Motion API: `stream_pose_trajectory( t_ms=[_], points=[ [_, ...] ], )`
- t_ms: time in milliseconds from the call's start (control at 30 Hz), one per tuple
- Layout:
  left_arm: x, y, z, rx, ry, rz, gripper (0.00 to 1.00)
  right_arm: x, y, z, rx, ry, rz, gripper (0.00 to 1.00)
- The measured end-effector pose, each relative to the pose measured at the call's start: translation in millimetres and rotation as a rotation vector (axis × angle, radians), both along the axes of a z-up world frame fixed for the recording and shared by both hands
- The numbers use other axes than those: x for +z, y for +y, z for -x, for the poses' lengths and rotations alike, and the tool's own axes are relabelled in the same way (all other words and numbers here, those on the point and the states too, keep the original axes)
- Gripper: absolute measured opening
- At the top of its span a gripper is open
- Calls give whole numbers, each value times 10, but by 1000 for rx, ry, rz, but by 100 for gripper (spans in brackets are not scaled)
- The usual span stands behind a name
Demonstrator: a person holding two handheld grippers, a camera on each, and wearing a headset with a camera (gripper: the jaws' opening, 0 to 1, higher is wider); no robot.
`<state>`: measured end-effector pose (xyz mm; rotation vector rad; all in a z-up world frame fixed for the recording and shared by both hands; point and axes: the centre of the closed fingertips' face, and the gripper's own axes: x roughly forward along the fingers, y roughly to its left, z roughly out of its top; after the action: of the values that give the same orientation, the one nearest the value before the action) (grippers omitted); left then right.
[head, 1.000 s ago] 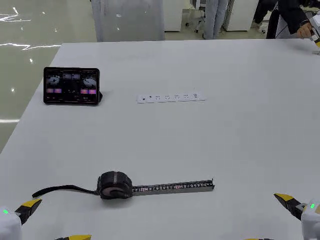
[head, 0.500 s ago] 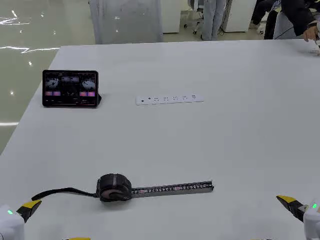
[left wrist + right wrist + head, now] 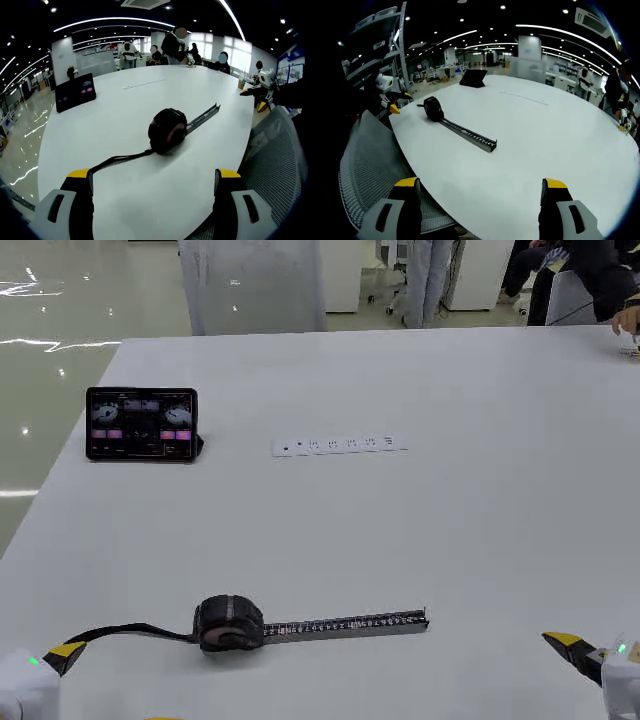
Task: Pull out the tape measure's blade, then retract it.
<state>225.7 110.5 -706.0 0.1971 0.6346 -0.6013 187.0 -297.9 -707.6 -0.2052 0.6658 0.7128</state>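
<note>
A black tape measure [image 3: 229,623] lies on the white table [image 3: 400,510] near its front edge, with its blade [image 3: 345,625] pulled out a short way to the right and a black wrist strap [image 3: 130,630] trailing left. In the left gripper view the case [image 3: 168,130] sits ahead of my open left gripper [image 3: 152,185], which holds nothing. The right gripper view has the blade [image 3: 470,135] ahead and to the left of my open right gripper [image 3: 477,192]. Both grippers hang at the table's front corners, left gripper [image 3: 55,658] and right gripper [image 3: 575,650], apart from the tape.
A black tablet [image 3: 141,424] stands at the back left, and a white power strip [image 3: 340,445] lies mid-table. People [image 3: 175,47] are at the table's far side. A grey mesh chair [image 3: 375,165] sits below the front edge.
The camera has tilted, so everything sits lower in the picture. The tape measure and its blade lie as before; both grippers stay at the front corners.
</note>
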Motion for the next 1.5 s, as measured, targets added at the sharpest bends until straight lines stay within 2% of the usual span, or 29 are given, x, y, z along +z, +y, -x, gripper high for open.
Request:
stream_pose_trajectory(
  t_ms=[100, 167, 433, 533, 600, 700, 800, 900, 1033, 1067, 1133, 1233, 1300, 1400, 1467, 1500],
  points=[
    [25, -27, -48, 0, 0, 3, 99, -3, 8, -34, 18, 23, 7, 99],
    [31, -56, -74, 2, 3, 7, 99, -11, 4, -64, 45, 22, 38, 99],
    [2, -162, -162, -18, 12, -4, 99, -36, 1, -194, 118, 47, 101, 99],
    [6, -213, -192, -22, 5, -1, 99, -64, 7, -205, 158, 76, 120, 99],
    [13, -259, -215, -27, -8, -3, 99, -68, -2, -249, 181, 68, 150, 99],
    [-5, -301, -228, -39, -7, -5, 99, -77, -24, -319, 203, 64, 185, 99],
    [-16, -393, -241, -41, 1, 18, 99, -86, -42, -404, 219, 62, 206, 99],
    [-26, -495, -258, -48, -1, 18, 99, -93, -44, -479, 258, 51, 245, 99],
    [-25, -588, -304, -48, 4, 43, 99, -89, -19, -540, 302, 48, 269, 99],
    [-39, -609, -317, -44, 12, 47, 99, -92, -8, -556, 337, 40, 284, 99],
    [-43, -640, -338, -42, 8, 50, 99, -106, -14, -574, 371, 29, 316, 99],
    [-43, -703, -373, -36, 7, 60, 99, -149, -5, -599, 391, 43, 333, 99],
    [-49, -729, -397, -35, 3, 58, 99, -158, 9, -608, 405, 46, 339, 99],
    [-76, -745, -446, -18, 1, 33, 99, -175, 34, -650, 433, 41, 354, 99],
    [-121, -710, -476, 11, 16, 13, 99, -178, 54, -680, 440, 42, 356, 99],
    [-143, -718, -484, 26, 28, 19, 99, -178, 70, -702, 447, 43, 360, 99]
  ],
)
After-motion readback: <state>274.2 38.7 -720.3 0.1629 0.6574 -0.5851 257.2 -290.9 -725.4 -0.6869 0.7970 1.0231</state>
